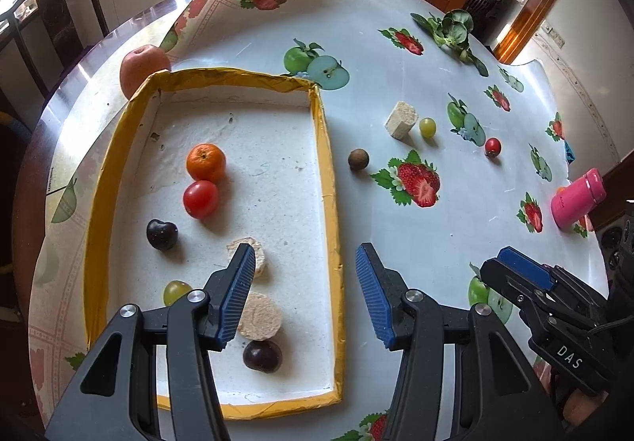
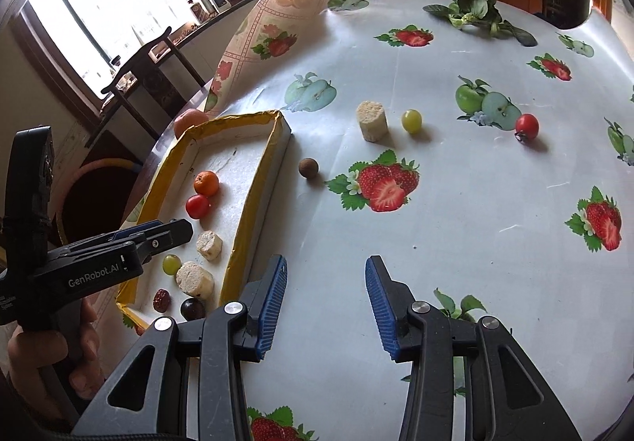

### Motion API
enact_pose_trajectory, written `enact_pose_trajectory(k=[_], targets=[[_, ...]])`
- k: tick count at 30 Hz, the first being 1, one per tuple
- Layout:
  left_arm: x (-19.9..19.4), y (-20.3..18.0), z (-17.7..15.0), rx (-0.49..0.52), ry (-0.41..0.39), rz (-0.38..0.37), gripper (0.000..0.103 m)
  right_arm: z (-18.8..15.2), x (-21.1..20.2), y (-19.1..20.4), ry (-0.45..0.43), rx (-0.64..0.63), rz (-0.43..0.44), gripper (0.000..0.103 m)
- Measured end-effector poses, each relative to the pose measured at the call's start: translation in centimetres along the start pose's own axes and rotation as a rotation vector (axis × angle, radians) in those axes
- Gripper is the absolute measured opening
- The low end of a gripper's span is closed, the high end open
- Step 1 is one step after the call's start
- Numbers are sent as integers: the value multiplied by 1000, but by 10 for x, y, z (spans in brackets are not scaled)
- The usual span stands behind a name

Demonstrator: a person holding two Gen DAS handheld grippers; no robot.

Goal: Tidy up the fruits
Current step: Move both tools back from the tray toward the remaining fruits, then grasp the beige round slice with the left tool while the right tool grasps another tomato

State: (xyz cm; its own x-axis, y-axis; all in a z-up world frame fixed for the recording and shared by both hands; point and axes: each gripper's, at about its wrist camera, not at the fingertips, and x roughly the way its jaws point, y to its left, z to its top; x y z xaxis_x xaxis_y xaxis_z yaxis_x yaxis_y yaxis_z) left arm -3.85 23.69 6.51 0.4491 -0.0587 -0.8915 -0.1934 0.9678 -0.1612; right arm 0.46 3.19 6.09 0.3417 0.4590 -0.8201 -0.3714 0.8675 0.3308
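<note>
Both tongs are released and grasp nothing: the left tongs (image 1: 305,298) hang over the near right part of the tray (image 1: 331,179), the right tongs (image 2: 325,302) over bare desk (image 2: 455,203) just right of the tray's near corner.

The fruits not yet sorted all lie ahead of the right tongs. Nearest is a small brown round fruit (image 2: 308,168), ahead and slightly left, close beside the tray's right wall. It is round, so no axis matters for the grip. For the left tongs it lies ahead and to the right, beyond the wall. My judgement: the right tongs are the better placed for it, then a short carry leftward over the wall.

Farther ahead stand a pale cut cylinder (image 2: 371,121), upright, and a green grape (image 2: 411,121) just beside it on the right. A red cherry tomato (image 2: 527,126) sits well apart, far right. Beyond these lie leafy greens (image 2: 477,11).

Inside the tray, from the left tongs outward: a dark plum (image 1: 262,356), two pale cut pieces (image 1: 259,316), a green grape (image 1: 176,291) to the left, another dark fruit (image 1: 161,235), a red tomato (image 1: 200,199) touching a mandarin (image 1: 206,162). A wrinkled red date (image 2: 161,300) shows only in the right view. A peach-coloured apple (image 1: 143,68) rests outside the far left corner.
</note>
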Motion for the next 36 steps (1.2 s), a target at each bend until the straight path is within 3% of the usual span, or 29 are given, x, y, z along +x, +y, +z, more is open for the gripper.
enact_pose_trajectory(k=[18, 31, 36], targets=[[26, -59, 20, 68, 41, -62, 51, 2, -9, -69, -24, 110, -51, 44], [74, -94, 70, 71, 74, -114, 51, 42, 6, -129, -65, 172, -114, 44], [104, -101, 95, 71, 87, -97, 51, 63, 17, -152, -82, 195, -155, 46]])
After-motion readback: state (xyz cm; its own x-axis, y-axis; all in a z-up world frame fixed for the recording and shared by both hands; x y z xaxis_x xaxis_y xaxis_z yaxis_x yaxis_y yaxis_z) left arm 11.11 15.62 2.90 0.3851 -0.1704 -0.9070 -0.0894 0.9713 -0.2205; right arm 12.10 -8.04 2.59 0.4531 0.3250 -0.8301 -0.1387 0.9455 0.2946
